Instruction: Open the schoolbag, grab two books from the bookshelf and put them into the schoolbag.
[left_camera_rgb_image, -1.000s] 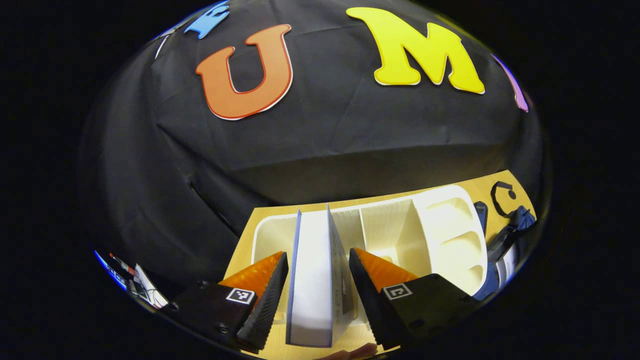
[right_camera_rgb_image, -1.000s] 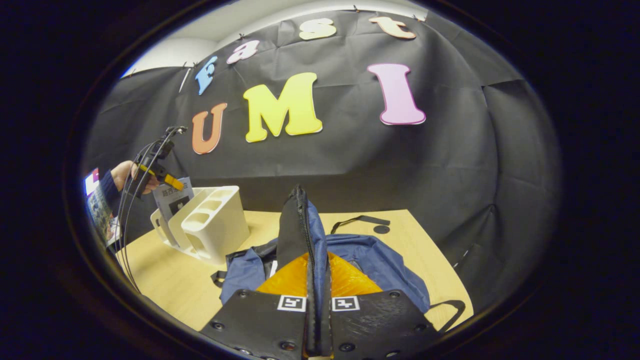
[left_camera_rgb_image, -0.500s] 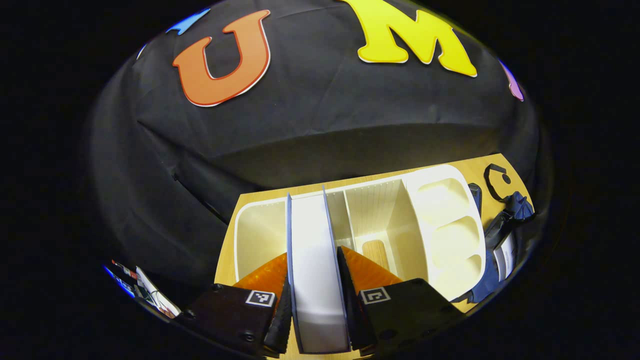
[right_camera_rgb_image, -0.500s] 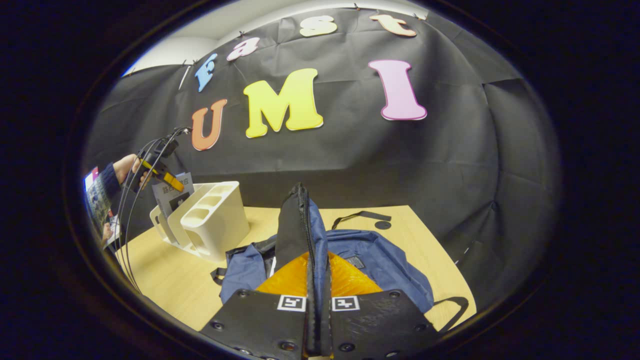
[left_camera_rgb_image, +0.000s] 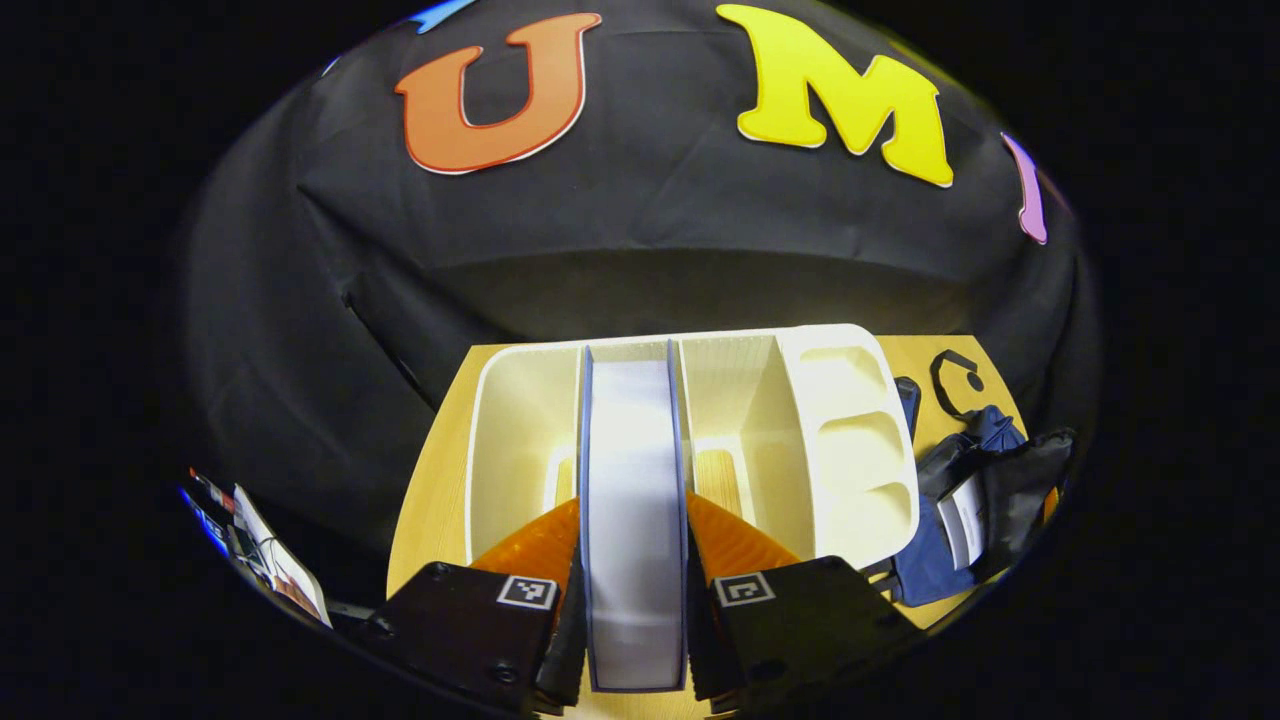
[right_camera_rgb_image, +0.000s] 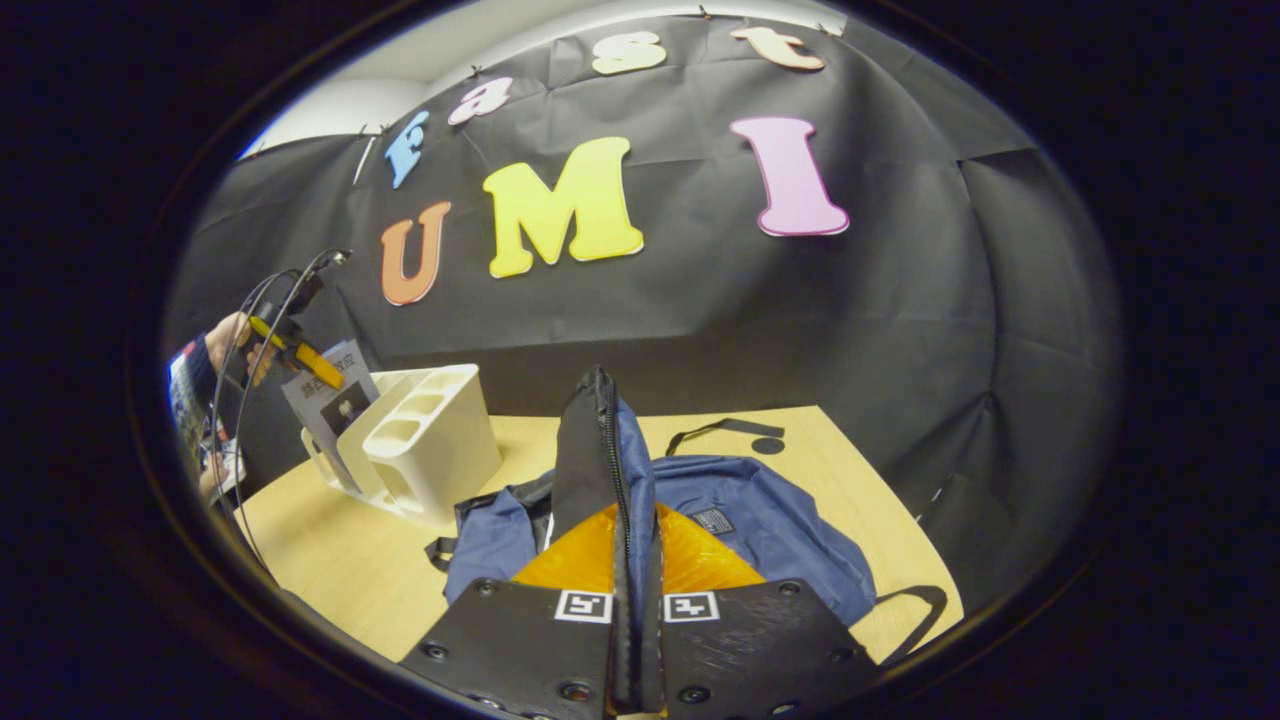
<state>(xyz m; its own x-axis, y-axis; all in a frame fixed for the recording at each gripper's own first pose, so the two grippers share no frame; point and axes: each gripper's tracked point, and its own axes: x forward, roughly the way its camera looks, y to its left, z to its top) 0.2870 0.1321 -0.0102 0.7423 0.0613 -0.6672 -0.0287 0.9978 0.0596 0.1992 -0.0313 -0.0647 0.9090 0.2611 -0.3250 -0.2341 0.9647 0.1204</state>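
Left gripper (left_camera_rgb_image: 634, 600) clamped on thick blue-covered white-paged book (left_camera_rgb_image: 632, 500), upright in cream plastic bookshelf (left_camera_rgb_image: 850, 440). Lift straight up, clearing dividers. Right gripper (right_camera_rgb_image: 636, 610) pinched on flap of navy fabric schoolbag (right_camera_rgb_image: 760, 520); hold mouth wide for 1 book.

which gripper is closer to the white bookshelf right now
Left. The left gripper is right over the bookshelf, its fingers clamped on a book standing in it. The right gripper is off to the side, pinching the schoolbag flap.
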